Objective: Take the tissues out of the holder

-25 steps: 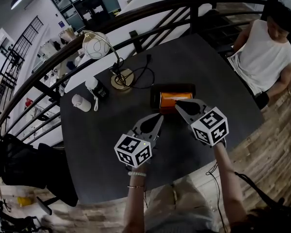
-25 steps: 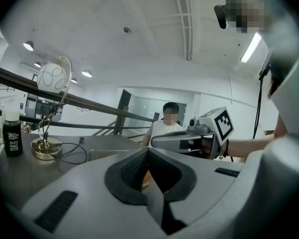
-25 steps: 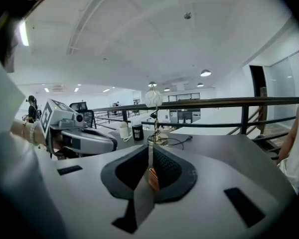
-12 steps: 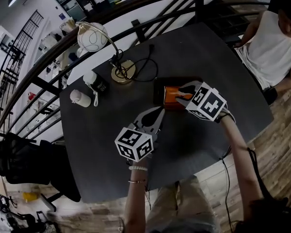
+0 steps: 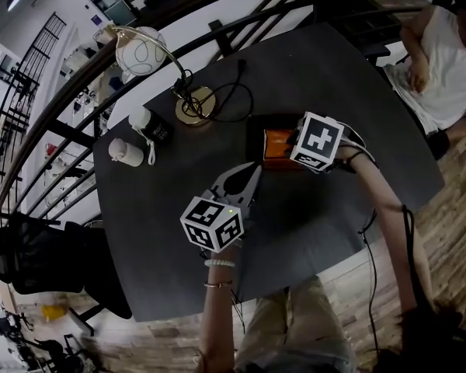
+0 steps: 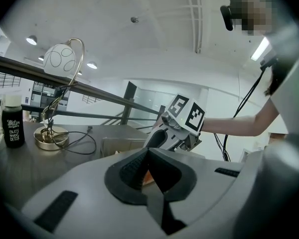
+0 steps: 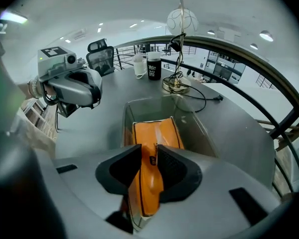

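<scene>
One pack of tissues (image 7: 154, 131) pinched by the right gripper (image 7: 150, 158), inside the holder (image 7: 195, 122).

Both jaws of the right gripper are closed on the near end of the orange tissues, which lie lengthwise in the clear holder on the dark desk (image 5: 334, 68). Just left of the holder's near corner is the left gripper (image 6: 146, 152), its jaws pressed together with nothing between them and its tip aimed toward the holder; whether it touches the desk cannot be told. Beyond the holder stands a lamp (image 5: 195, 104) with a gold base and a white globe, and a black cable (image 5: 231, 92) loops out from the base. Left of the lamp stand a dark bottle (image 5: 152, 128) and a white bottle (image 5: 126, 152), near each other. At the desk's far right corner sits a person (image 5: 443, 49) in a white top.
</scene>
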A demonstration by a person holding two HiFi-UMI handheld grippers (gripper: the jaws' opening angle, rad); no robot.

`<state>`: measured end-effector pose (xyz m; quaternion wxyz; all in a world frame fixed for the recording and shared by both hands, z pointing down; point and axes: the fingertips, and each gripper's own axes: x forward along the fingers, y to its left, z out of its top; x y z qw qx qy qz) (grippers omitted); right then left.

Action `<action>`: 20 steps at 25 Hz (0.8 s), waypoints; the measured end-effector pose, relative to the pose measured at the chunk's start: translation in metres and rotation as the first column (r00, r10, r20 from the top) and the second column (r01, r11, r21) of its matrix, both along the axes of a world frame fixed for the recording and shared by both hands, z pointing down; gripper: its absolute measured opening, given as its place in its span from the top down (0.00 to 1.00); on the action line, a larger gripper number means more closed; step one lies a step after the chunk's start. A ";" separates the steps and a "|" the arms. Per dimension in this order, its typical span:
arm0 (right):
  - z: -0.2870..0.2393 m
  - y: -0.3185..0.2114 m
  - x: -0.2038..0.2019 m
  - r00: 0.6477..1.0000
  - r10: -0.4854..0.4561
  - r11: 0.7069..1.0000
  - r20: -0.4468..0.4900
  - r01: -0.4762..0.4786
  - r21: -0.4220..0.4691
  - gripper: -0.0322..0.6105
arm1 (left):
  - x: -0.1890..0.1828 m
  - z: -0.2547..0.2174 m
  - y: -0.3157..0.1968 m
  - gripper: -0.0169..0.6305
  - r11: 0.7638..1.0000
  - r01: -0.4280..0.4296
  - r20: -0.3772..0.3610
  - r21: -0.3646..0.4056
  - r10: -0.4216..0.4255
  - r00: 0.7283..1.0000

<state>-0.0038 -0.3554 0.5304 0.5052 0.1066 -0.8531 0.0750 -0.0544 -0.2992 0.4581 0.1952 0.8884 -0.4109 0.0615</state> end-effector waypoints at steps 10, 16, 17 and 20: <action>0.009 0.005 0.001 0.992 -0.105 0.994 -0.063 0.108 0.036 0.92 | 0.002 -0.001 -0.002 0.96 1.000 0.011 -0.003 -0.001 -0.011 1.000; 0.000 0.001 0.003 0.997 -0.072 0.993 -0.005 0.072 0.089 0.92 | -0.001 -0.005 0.001 0.96 1.000 0.023 0.003 0.005 -0.023 1.000; -0.003 0.000 0.003 0.998 -0.064 0.993 0.009 0.063 0.098 0.92 | -0.002 -0.006 0.001 0.96 1.000 0.028 0.003 0.008 -0.028 1.000; -0.014 -0.004 0.003 0.997 -0.038 0.993 0.062 0.031 0.112 0.92 | -0.005 -0.011 0.003 0.96 0.999 0.039 0.007 0.016 -0.039 0.999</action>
